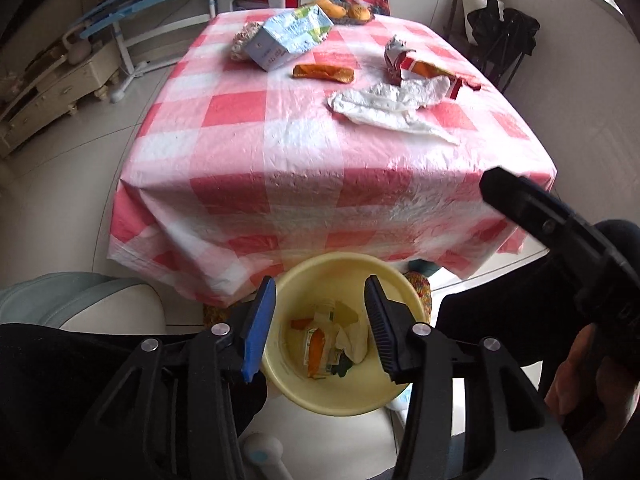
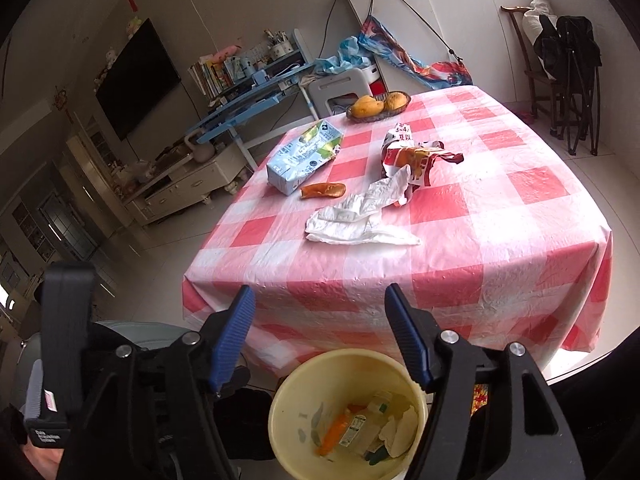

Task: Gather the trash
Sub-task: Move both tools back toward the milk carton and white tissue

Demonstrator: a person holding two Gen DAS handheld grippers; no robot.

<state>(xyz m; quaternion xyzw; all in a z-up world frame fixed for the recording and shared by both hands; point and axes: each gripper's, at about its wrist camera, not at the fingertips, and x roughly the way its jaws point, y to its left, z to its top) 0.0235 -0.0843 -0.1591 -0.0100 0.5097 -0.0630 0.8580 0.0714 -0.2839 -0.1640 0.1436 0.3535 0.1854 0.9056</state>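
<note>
Trash count on the worktop (image 2: 500, 216) — pink-and-white check cloth: one pale blue carton (image 2: 305, 156) lying on its side, one orange wrapper (image 2: 323, 190) just in front of it, one crumpled white tissue (image 2: 360, 220) nearer the middle, one torn red-and-white packet (image 2: 416, 156) touching the tissue's far end. At the far edge, one shallow basket (image 2: 378, 107) with two yellow-orange fruits. From the left wrist view there's also a speckled crumpled thing (image 1: 245, 38) behind the carton, can't tell what it is. One yellow bin (image 1: 400, 396) on the floor against the near edge of the worktop; inside it a small clear bottle with a label, an orange wrapper, white tissue scraps and a dark green bit, all loose at the bottom. Left claw (image 1: 320, 320) tilted steeply down, right over the bin mouth, jaws spread with nothing between them — only the bin contents showing through the gap. Right claw (image 2: 320, 336) angled shallower, aimed at the near drop of the cloth above the bin rim, jaws spread wider, also holding nothing. In the left view the right claw's body sits at the right edge with a hand (image 1: 580, 376) wrapped on its handle; dark-clothed legs either side of the bin.
</note>
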